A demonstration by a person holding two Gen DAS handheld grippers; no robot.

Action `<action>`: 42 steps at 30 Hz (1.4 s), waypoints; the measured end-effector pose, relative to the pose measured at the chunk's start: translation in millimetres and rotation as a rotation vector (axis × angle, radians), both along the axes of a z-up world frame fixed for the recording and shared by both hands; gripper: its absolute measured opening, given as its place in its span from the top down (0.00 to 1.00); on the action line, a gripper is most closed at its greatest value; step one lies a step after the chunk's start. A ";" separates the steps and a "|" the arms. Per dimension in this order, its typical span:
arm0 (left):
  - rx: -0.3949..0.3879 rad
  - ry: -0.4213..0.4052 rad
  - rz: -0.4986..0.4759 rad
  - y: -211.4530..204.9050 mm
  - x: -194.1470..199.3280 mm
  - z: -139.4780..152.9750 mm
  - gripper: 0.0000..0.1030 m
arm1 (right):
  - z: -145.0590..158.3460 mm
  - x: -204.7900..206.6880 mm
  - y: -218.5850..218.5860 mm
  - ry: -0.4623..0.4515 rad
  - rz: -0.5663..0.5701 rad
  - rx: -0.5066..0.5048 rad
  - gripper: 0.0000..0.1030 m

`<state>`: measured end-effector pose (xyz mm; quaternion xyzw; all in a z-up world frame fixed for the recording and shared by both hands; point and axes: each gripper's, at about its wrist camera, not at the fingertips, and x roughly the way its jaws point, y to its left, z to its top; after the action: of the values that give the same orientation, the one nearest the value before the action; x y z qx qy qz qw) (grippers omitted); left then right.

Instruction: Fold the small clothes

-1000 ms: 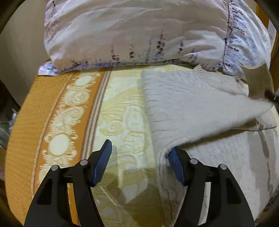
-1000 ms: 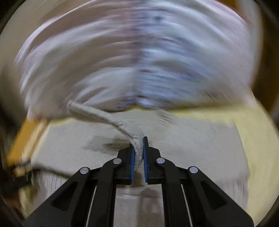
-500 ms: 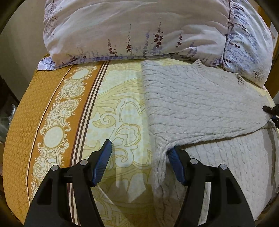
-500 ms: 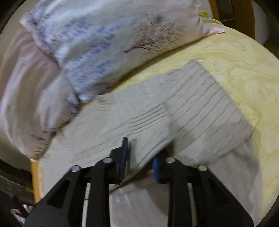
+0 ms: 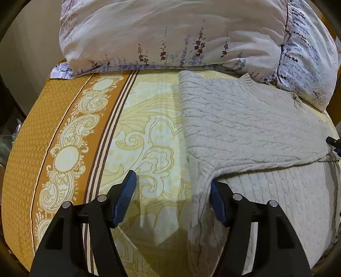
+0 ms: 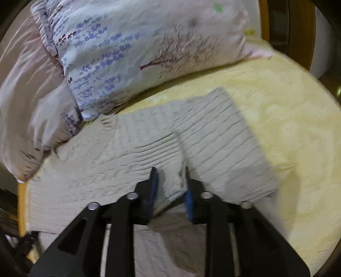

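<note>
A cream cable-knit sweater (image 5: 245,132) lies flat on the bed, one part folded over the body. It also shows in the right wrist view (image 6: 132,153). My left gripper (image 5: 173,198) is open wide, low over the bed at the sweater's left edge; its right finger sits against the knit. My right gripper (image 6: 169,187) is open, its jaws a little apart over the sweater, with a fold edge of knit lying between the pads. The sleeve (image 6: 223,138) lies flat toward the right.
Floral pillows (image 5: 170,36) lie along the head of the bed, just behind the sweater, and show in the right wrist view (image 6: 138,49). The yellow and orange patterned bedspread (image 5: 70,132) covers the bed. A wooden bed frame (image 6: 264,19) stands at the back right.
My right gripper let go of the sweater sleeve it held raised; the sleeve now lies flat across the body. The jaws opened a little wider. My left gripper stayed in place.
</note>
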<state>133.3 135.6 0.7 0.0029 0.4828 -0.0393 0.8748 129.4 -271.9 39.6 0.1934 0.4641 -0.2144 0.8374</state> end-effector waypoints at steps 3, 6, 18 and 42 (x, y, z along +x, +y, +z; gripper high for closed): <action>-0.021 0.011 0.006 6.2 -7.9 3.3 0.35 | 11.4 -18.0 -19.4 -0.020 -0.052 0.011 0.62; -0.079 0.042 0.005 17.3 -22.2 5.4 0.35 | 15.5 -42.6 -43.4 -0.036 -0.079 0.083 0.60; -0.517 0.122 -0.005 47.1 -93.0 0.8 0.35 | -10.6 -147.8 -103.0 -0.028 -0.047 0.531 0.52; -0.935 0.324 -0.099 6.5 -175.7 -27.1 0.43 | -46.1 -211.2 -37.3 0.074 0.316 1.016 0.59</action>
<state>-42.4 142.1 -26.4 -0.3730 0.5423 -0.2932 0.6934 -81.8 -309.2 -6.5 0.4945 0.5620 0.1592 0.6436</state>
